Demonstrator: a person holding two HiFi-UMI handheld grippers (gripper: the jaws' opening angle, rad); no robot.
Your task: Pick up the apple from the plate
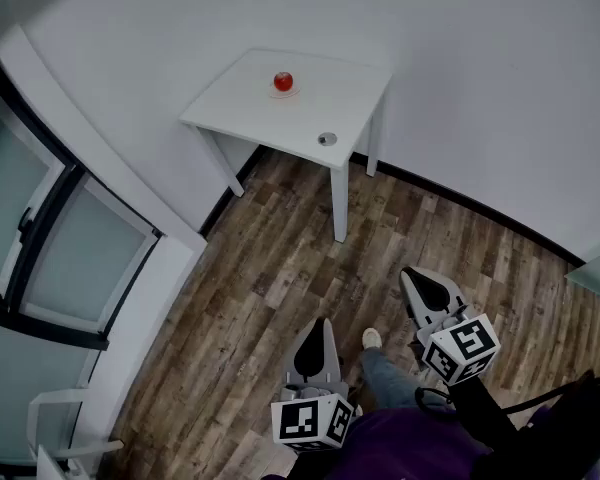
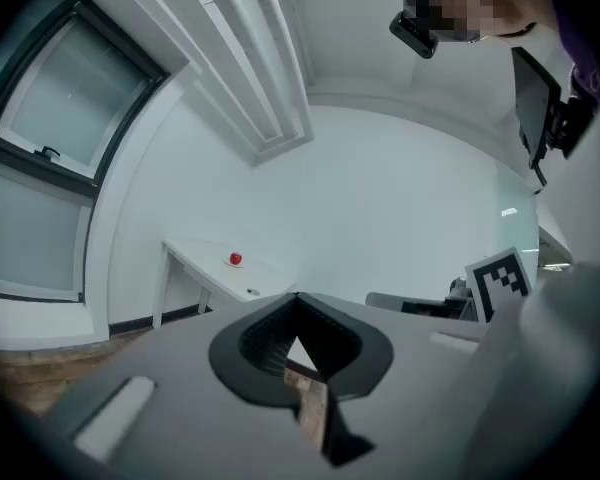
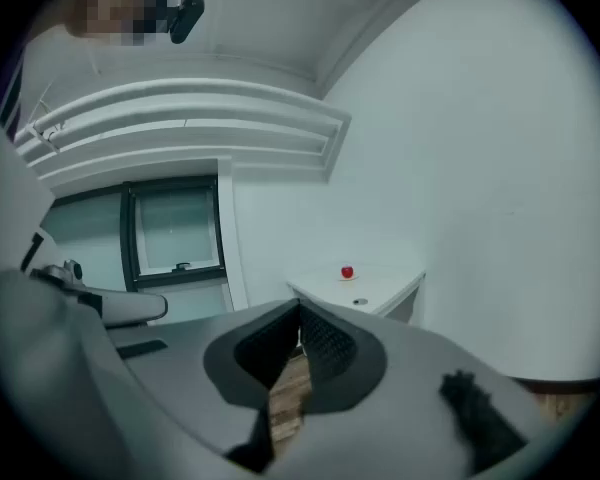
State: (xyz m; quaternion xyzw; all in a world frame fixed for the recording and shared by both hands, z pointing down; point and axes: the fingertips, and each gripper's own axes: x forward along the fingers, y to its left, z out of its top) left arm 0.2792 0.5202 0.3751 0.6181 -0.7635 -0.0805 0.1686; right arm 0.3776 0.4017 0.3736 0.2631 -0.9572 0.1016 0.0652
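The apple (image 1: 283,81) is sitting far off, twelve o'clock from the left gripper (image 1: 318,330), eleven from the right gripper (image 1: 430,288) (neither clearly nearer); both jaws are pressing together, empty.

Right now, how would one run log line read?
apple on plate | left gripper shut, empty | right gripper shut, empty

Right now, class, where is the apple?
In the head view, the apple sits on its plate toward the far side of the white table, beyond the small grey disc at the near edge.
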